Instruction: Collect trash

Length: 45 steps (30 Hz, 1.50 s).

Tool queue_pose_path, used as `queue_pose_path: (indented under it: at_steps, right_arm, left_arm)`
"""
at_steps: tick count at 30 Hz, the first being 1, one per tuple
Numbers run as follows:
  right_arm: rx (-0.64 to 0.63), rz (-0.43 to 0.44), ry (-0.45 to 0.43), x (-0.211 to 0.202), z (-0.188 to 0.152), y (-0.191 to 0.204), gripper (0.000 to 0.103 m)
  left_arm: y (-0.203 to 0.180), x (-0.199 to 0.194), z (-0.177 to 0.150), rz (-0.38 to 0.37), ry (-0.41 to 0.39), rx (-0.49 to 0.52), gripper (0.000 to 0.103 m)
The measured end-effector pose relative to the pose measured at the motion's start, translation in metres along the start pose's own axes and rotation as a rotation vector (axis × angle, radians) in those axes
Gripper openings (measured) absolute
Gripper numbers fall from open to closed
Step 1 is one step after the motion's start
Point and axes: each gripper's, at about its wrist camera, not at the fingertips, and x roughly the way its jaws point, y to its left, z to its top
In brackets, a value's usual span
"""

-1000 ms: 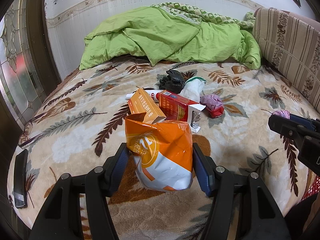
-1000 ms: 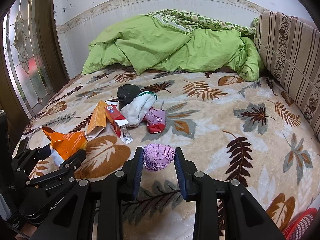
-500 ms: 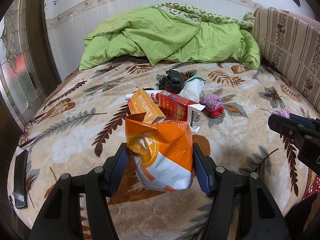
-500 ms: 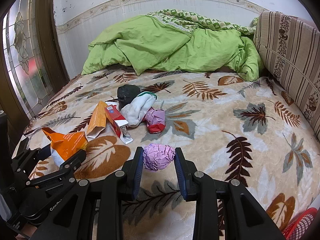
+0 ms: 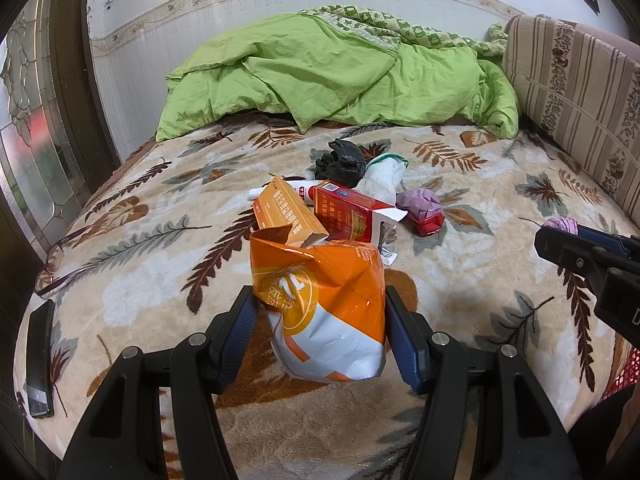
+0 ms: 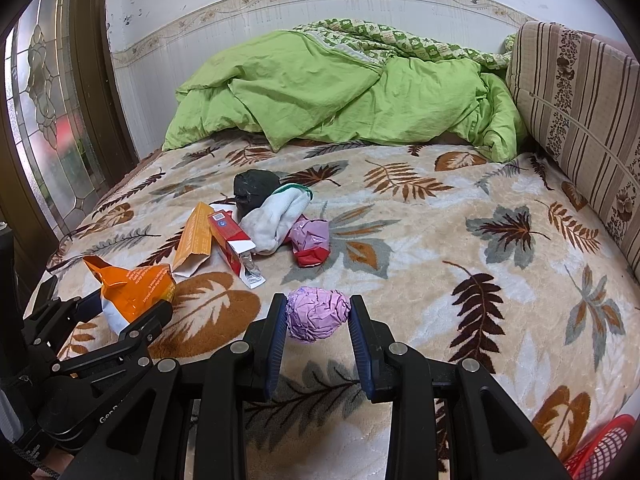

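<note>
Left wrist view shows the left tongs [image 5: 320, 320] pinching a crumpled orange-and-white snack bag [image 5: 324, 308] between blue pads, held just above the leaf-patterned blanket [image 5: 140, 272] on the bed. At twelve o'clock from the bag lies a cluster of litter: an orange carton [image 5: 286, 212], a red carton [image 5: 352, 216] with its flap open, a white tube [image 5: 304, 190] behind them, a black crumpled bag [image 5: 340, 158], a white sock [image 5: 382, 176], and a pink-and-red wrapper [image 5: 424, 210] at one o'clock. A dark phone [image 5: 40, 356] rests at the blanket's edge at nine o'clock. Right wrist view shows the right tongs [image 6: 318, 316] pinching a purple crumpled paper ball [image 6: 316, 314] over the blanket, the litter cluster at eleven o'clock from it. A green duvet [image 6: 340, 92] is heaped at the far end, and a red basket [image 6: 600, 452] peeks in at five o'clock.
</note>
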Motion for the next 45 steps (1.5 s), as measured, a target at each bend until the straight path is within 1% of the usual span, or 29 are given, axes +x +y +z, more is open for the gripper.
queue_pose_path:
  at_steps: [7, 10, 13, 17, 19, 24, 25, 27, 30, 36, 40, 44, 45]
  right_arm:
    - [0.035, 0.002, -0.016, -0.015, 0.003, -0.007, 0.033]
    - [0.053, 0.01, -0.021, -0.026, -0.001, -0.012, 0.033]
    - [0.087, 0.025, -0.007, -0.036, -0.008, -0.021, 0.033]
    - [0.114, 0.019, -0.004, -0.056, -0.016, -0.035, 0.033]
    - [0.119, 0.002, -0.008, -0.069, -0.02, -0.045, 0.033]
    - [0.198, -0.051, -0.032, -0.109, -0.034, -0.087, 0.033]
    - [0.219, -0.07, -0.036, -0.118, -0.038, -0.099, 0.033]
    - [0.245, -0.109, -0.038, -0.131, -0.045, -0.117, 0.033]
    - [0.282, -0.184, -0.034, -0.152, -0.06, -0.148, 0.033]
    - [0.411, -0.292, -0.004, -0.193, -0.099, -0.21, 0.033]
    - [0.492, -0.35, 0.004, -0.216, -0.124, -0.242, 0.033]
    - [0.549, -0.379, 0.013, -0.229, -0.143, -0.262, 0.033]
    - [0.556, -0.378, 0.016, -0.231, -0.146, -0.265, 0.033]
  left_arm:
    - [-0.001, -0.005, -0.001, -0.04, -0.006, 0.008, 0.061]
    - [-0.012, -0.016, -0.002, -0.062, -0.006, 0.024, 0.061]
    - [-0.021, -0.026, -0.002, -0.085, -0.01, 0.044, 0.061]
    - [-0.038, -0.044, 0.001, -0.14, -0.021, 0.069, 0.061]
    - [-0.047, -0.053, 0.002, -0.184, -0.021, 0.079, 0.061]
    - [-0.08, -0.071, 0.005, -0.28, -0.009, 0.13, 0.061]
    - [-0.09, -0.076, 0.005, -0.319, -0.002, 0.148, 0.061]
    - [-0.108, -0.082, 0.007, -0.366, 0.003, 0.175, 0.061]
    - [-0.139, -0.092, 0.008, -0.461, 0.017, 0.229, 0.061]
    - [-0.215, -0.113, 0.007, -0.656, 0.073, 0.331, 0.061]
    - [-0.27, -0.123, -0.002, -0.786, 0.14, 0.405, 0.061]
    - [-0.309, -0.128, -0.013, -0.843, 0.187, 0.467, 0.062]
    - [-0.317, -0.129, -0.015, -0.852, 0.197, 0.48, 0.064]
